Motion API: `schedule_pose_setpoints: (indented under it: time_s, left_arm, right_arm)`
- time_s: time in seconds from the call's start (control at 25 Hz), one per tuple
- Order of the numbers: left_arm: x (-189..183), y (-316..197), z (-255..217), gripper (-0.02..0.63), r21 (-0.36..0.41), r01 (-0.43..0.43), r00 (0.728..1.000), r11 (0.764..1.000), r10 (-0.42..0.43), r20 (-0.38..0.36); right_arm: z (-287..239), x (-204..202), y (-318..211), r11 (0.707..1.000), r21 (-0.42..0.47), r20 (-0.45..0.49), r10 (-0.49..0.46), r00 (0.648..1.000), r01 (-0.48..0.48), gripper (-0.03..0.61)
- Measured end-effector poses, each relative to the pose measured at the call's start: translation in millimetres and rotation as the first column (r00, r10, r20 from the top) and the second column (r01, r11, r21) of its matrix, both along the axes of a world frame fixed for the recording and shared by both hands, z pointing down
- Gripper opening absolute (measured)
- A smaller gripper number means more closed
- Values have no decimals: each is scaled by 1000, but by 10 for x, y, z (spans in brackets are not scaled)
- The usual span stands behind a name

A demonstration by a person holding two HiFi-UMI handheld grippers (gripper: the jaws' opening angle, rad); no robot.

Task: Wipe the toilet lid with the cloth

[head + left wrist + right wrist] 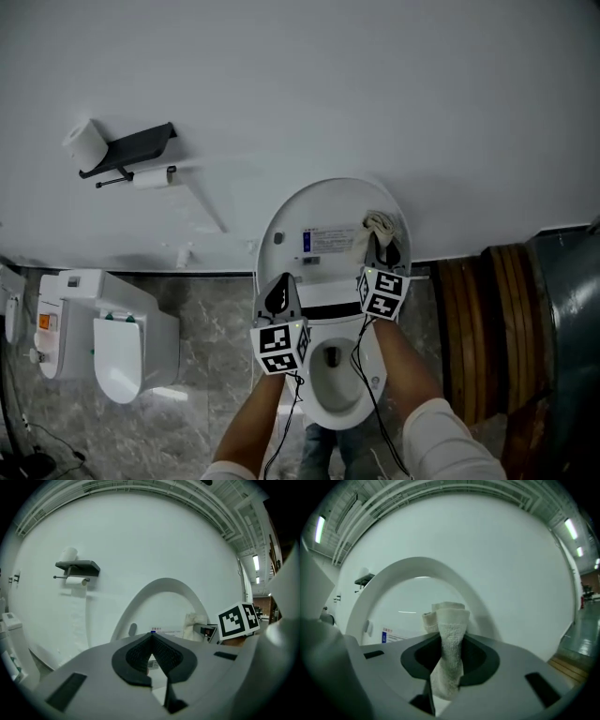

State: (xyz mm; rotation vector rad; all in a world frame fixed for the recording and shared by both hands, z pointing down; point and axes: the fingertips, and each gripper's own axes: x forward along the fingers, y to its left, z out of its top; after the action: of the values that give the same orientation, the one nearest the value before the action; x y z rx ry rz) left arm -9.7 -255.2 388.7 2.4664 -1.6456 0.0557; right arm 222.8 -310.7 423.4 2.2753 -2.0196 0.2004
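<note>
The right tool (449,641) pinches a soft, light-looking cloth (450,616), probably best gripped close to its wad for wiping the raised toilet lid (393,569). The left tool (152,652) is pressed together, empty.

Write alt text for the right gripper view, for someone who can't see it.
The right tool is shut on a white cloth, held up before the raised toilet lid. A white wall fills the background.
</note>
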Motion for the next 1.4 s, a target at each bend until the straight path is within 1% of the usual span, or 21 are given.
schedule_pose_setpoints:
  time_s: [0.08,0.16,0.24,0.36,0.44,0.52,0.6,0.64,0.72,0.8,0.88,1.0,1.08,1.2,1.32,1.4]
  left_arm:
    - [149,25,15,9,-4,-22,1000,1000,22,-5]
    - [255,39,31,9,-9,-35,999,999,35,-12]
    - [318,48,39,9,-12,-43,999,999,43,-12]
    - [325,66,32,9,-9,-45,999,999,45,-10]
    - [257,64,22,9,-5,-34,999,999,34,-16]
    - [125,47,39,9,-6,-10,1000,1000,10,-23]
    - [-48,35,102,9,-15,21,999,1000,-21,-25]
    - [-141,40,145,9,-22,36,999,999,-37,-25]
    - [-329,58,239,9,-36,66,997,997,-67,-27]
    - [-515,56,329,9,-45,93,995,995,-94,-24]
    - [-669,54,431,9,-54,108,994,993,-108,-11]
    - [-834,51,561,9,-67,116,993,991,-116,8]
    - [-927,56,613,9,-74,127,992,989,-127,5]
    - [-976,78,659,9,-78,131,991,988,-132,-4]
    - [-922,84,695,9,-84,122,992,989,-124,-12]
    - [-831,86,706,9,-88,111,993,990,-113,-20]
  right_arm:
    - [8,165,72,1000,-4,-6,28,1000,-28,95]
    - [4,236,127,999,-1,-12,42,999,-42,95]
    - [23,312,161,997,0,10,72,997,-72,95]
    - [44,385,167,996,-7,4,91,996,-91,95]
    - [31,353,179,996,-2,5,91,996,-91,95]
    - [27,145,208,999,17,33,48,998,-48,95]
    - [72,-287,247,997,45,62,-61,996,58,95]
    - [115,-561,271,990,58,70,-133,989,129,95]
    - [244,-1144,308,959,69,65,-279,958,274,95]
    - [410,-1675,287,921,53,51,-389,920,387,95]
    - [584,-2083,233,893,23,47,-450,892,449,95]
    - [759,-2468,112,875,-17,44,-482,875,483,95]
    - [836,-2581,24,877,-38,46,-478,877,479,95]
    - [940,-2529,-78,891,-63,47,-448,893,450,95]
    - [979,-2336,-114,901,-71,24,-428,903,429,95]
    - [957,-2073,-108,923,-54,27,-380,924,381,95]
